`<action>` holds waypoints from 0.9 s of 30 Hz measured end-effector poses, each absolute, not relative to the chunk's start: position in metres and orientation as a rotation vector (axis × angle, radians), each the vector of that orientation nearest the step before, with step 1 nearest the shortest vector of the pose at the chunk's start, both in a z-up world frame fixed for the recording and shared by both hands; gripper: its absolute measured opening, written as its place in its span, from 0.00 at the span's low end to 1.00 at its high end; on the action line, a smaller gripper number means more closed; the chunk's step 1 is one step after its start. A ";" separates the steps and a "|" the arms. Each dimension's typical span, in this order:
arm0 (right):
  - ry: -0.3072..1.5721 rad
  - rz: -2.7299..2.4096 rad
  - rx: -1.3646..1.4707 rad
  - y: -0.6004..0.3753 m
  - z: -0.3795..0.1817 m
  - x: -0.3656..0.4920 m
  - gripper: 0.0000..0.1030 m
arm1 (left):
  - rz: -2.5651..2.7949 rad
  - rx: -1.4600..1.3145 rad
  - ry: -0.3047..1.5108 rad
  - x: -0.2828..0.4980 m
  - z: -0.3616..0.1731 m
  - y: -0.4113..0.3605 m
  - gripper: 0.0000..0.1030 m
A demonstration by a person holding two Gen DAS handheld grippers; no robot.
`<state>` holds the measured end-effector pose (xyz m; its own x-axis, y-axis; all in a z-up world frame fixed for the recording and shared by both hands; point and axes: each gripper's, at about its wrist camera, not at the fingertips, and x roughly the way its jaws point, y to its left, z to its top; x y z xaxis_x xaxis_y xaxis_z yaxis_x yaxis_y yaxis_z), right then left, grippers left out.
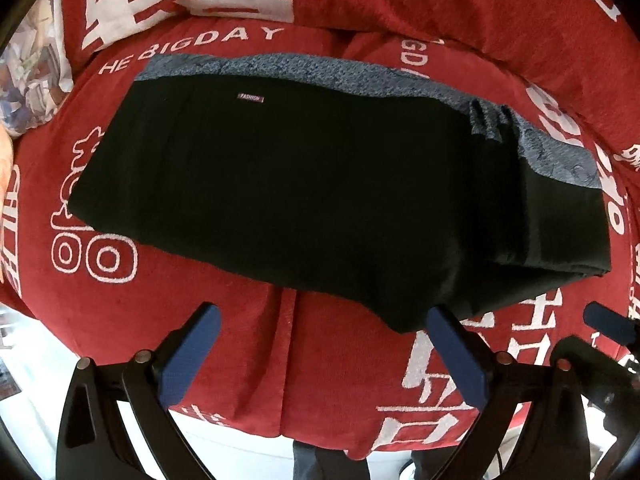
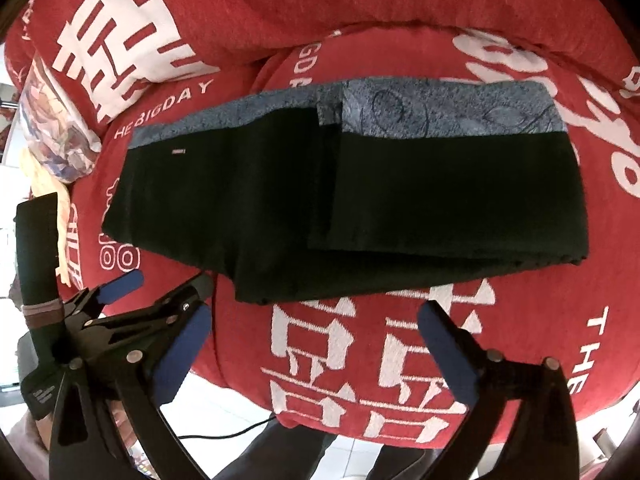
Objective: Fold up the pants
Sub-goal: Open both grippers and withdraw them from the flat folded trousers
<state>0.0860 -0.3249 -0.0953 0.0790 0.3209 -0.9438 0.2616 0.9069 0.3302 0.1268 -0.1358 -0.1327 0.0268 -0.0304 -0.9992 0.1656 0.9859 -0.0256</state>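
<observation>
Black pants (image 1: 280,200) folded, lying on red sofa cover (image 1: 340,380), 12 o'clock of both hand-held grippers. Left hand-held gripper (image 1: 320,344) and right hand-held gripper (image 2: 316,336) wide open, empty. Risk imo: top flap looks loose, a bump would undo fold.

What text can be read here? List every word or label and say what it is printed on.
"FASHION": small tag on the black pants.
"HE BIGDAY": white print on the red cover; first letter cut off.
"THE": cover's right edge in the right wrist view.
Large white Chinese characters on the cover: too broken up to read.
The tag in the right wrist view: too small.
</observation>
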 end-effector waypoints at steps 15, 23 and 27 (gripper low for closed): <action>1.593 0.005 0.454 -0.328 -0.102 0.077 1.00 | -0.101 0.096 1.565 0.119 -0.140 -0.114 1.00; 1.619 -0.002 0.453 -0.326 -0.105 0.077 1.00 | -0.104 0.060 1.602 0.117 -0.146 -0.094 1.00; 1.625 0.011 0.446 -0.319 -0.106 0.078 1.00 | -0.093 0.015 1.623 0.117 -0.146 -0.078 1.00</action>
